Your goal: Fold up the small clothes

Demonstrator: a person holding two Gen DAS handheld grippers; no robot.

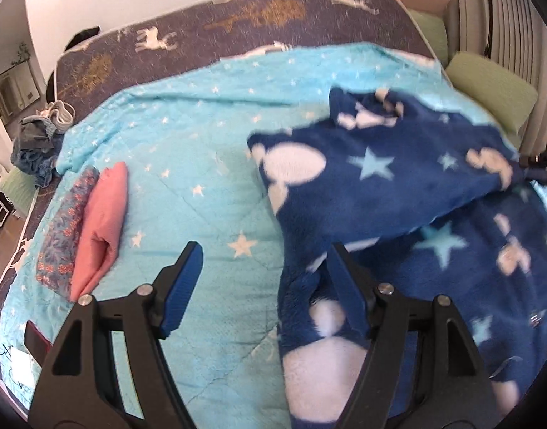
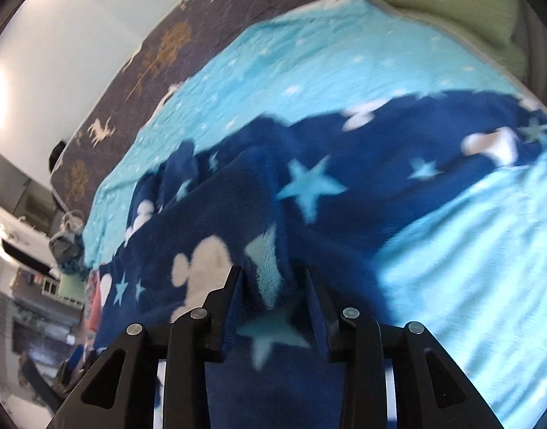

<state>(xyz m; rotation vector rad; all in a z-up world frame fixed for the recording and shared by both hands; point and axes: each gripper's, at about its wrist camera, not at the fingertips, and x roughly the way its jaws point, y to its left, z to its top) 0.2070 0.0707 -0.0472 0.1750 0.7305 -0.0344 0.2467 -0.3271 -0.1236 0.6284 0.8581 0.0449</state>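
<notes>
A navy fleece garment [image 1: 380,186] with white shapes and pale stars lies on the right half of the light blue star quilt [image 1: 187,164], one flap doubled over the rest. My left gripper [image 1: 264,271] is open above the garment's left edge. Its right finger is over the fleece and its left finger over bare quilt, with nothing pinched. In the right wrist view the same fleece [image 2: 309,186] spreads ahead. My right gripper [image 2: 273,282] is low over the fleece with its jaws apart. A ridge of fleece lies between them, and the pads do not clearly press on it.
A folded pink garment [image 1: 102,221] and a folded floral one [image 1: 64,236] lie side by side at the quilt's left edge. A heap of denim clothes [image 1: 34,150] sits beyond them. Green pillows [image 1: 491,89] line the right side, by the wall.
</notes>
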